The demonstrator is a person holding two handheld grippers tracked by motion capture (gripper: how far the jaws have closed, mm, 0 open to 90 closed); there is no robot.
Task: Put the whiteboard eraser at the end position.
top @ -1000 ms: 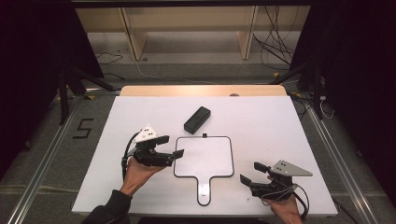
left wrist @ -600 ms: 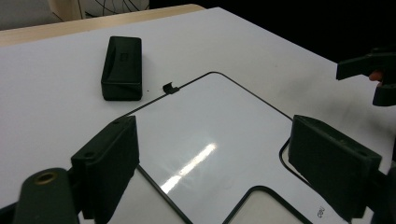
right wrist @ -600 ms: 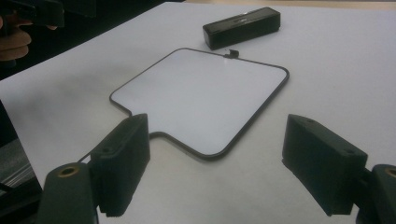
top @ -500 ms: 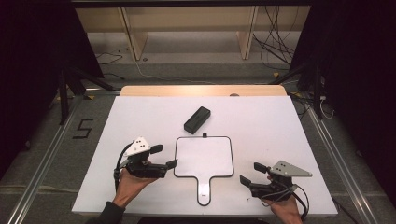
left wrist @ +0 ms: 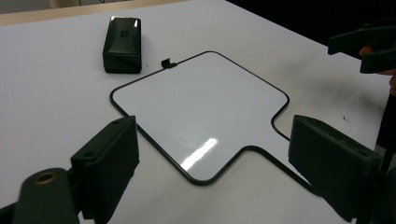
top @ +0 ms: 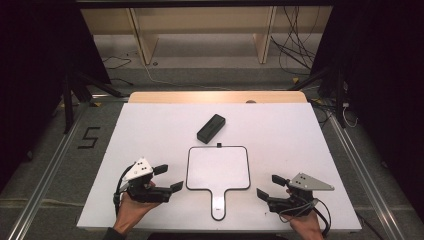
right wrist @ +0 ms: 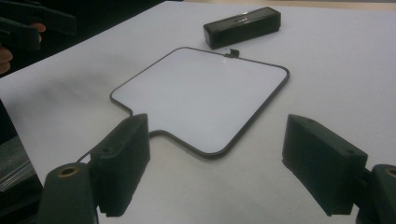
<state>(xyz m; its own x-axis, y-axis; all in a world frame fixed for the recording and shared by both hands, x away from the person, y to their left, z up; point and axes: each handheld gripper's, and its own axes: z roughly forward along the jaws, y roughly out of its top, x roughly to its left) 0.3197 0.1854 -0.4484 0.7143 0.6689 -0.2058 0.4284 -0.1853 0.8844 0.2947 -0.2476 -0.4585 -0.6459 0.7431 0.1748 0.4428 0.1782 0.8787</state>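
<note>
From the high view, I have the white paddle board (top: 218, 168) lying flat on the counter (top: 150, 130), near the front edge and about midway across, its handle pointing toward me. My left claw (top: 169, 178) sits just left of the board, jaws spread, gripping nothing. My right claw (top: 272, 186) sits to the right of the handle, also spread wide and empty. A black eraser block (top: 211, 128) lies just beyond the board's far edge, apart from it.

Over to the left gripper view: both black jaws stand wide, and the board (left wrist: 201, 112) lies between them farther out, with a glare spot on its surface. Neither jaw touches it. The eraser block (left wrist: 122, 44) sits past the board's far corner, beside a small black clip (left wrist: 167, 63) on the rim. The right claw (left wrist: 366, 46) shows at the upper right.

Right gripper view now: jaws apart, nothing between the pads. The board (right wrist: 201, 95) lies ahead on the counter, the handle's root near my left-hand jaw, the eraser block (right wrist: 242, 27) beyond it.
</note>
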